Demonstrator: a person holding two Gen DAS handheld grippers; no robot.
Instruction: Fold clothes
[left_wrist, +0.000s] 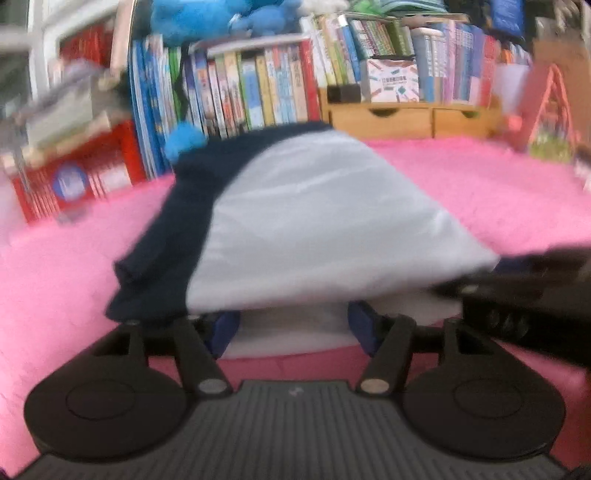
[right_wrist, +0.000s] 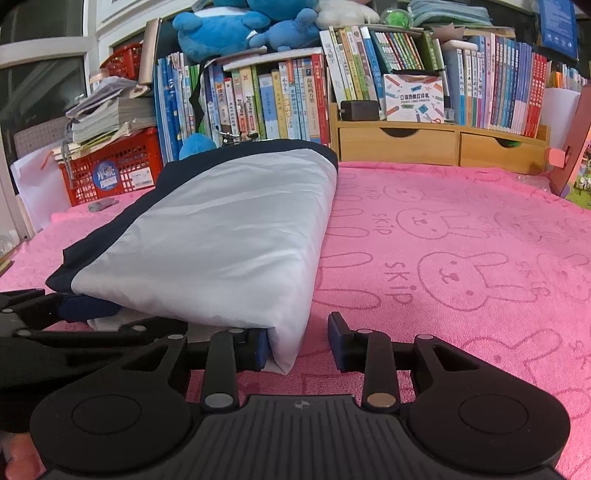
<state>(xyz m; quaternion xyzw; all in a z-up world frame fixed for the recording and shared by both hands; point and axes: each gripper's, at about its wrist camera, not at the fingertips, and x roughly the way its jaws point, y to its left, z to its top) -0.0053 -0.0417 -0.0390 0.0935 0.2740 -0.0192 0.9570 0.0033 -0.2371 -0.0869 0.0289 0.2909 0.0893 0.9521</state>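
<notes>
Pink towel (right_wrist: 461, 258) beneath folded garment (right_wrist: 207, 236) reads "SKIP".

"SKIP" read repeatedly on pink towel (right_wrist: 461, 229), embossed beside rabbit outlines, ahead and right of right gripper (right_wrist: 297, 345). Small "POCKET LABEL PRINTER" line made out on white box (right_wrist: 413, 96) on wooden shelf, far ahead. Book spine lettering too small to be read.

Folded white-and-navy garment (right_wrist: 207, 236) flat on pink towel (right_wrist: 461, 258).
</notes>
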